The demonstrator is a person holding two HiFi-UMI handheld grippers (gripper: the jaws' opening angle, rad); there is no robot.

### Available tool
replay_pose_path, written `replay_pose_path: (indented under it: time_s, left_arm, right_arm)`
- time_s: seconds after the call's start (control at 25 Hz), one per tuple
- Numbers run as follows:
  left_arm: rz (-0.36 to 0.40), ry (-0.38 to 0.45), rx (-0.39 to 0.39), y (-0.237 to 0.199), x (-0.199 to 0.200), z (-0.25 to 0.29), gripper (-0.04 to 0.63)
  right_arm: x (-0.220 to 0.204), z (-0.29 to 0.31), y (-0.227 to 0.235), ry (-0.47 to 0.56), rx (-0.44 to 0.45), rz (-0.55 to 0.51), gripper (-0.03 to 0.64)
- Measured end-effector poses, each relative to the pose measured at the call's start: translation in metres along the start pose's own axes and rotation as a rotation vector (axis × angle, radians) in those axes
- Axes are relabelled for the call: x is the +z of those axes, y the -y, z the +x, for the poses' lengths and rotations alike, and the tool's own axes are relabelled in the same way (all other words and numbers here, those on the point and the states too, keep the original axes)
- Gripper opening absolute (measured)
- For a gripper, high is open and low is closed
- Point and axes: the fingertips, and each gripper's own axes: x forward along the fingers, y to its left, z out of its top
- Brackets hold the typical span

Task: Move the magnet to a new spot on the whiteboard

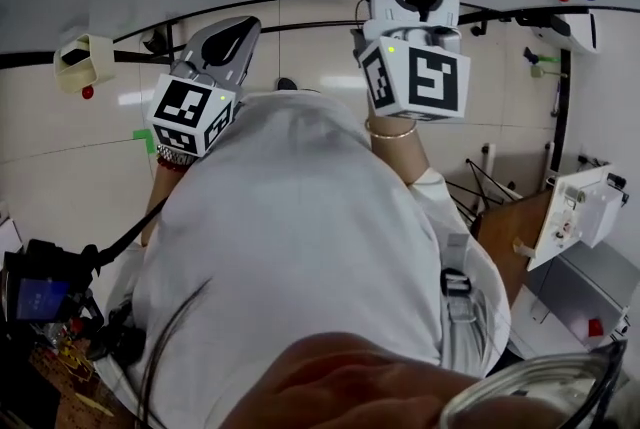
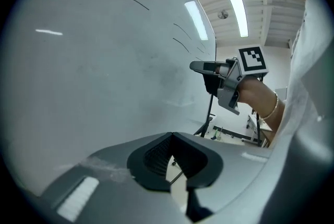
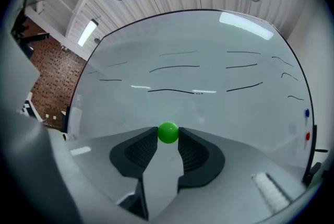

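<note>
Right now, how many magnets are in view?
3: green magnet in the right gripper; blue magnet and red magnet near the whiteboard's right edge. Others may be hidden.

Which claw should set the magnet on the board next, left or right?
Right. The right claw is shut on the green magnet, with its tips facing the whiteboard. The left claw is shut and holds nothing.
</note>
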Motion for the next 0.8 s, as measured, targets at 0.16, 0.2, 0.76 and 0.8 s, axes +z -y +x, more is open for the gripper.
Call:
replay_pose_path:
  time_s: [0.16, 0.2, 0.76, 0.8]
  left_arm:
    - [-0.004, 0.001, -0.014, -0.004, 0.004, 0.042, 0.006]
    - [-0.005, 0.001, -0.019, -0.004, 0.005, 0.051, 0.006]
    - [0.019, 0.069, -0.057, 0.006, 0.025, 0.054, 0.006]
    - [0.020, 0.073, -0.061, 0.004, 0.027, 0.054, 0.006]
  right_arm:
    - [-0.006, 0.027, 0.030, 0.008, -0.021, -0.014, 0.127]
    - [-0.005, 0.031, 0.037, 0.018, -0.026, -0.019, 0.127]
    - [0.014, 0.015, 0.035, 0.068, -0.036, -0.073, 0.127]
    - [0.014, 0.016, 0.035, 0.070, -0.042, -0.075, 0.127]
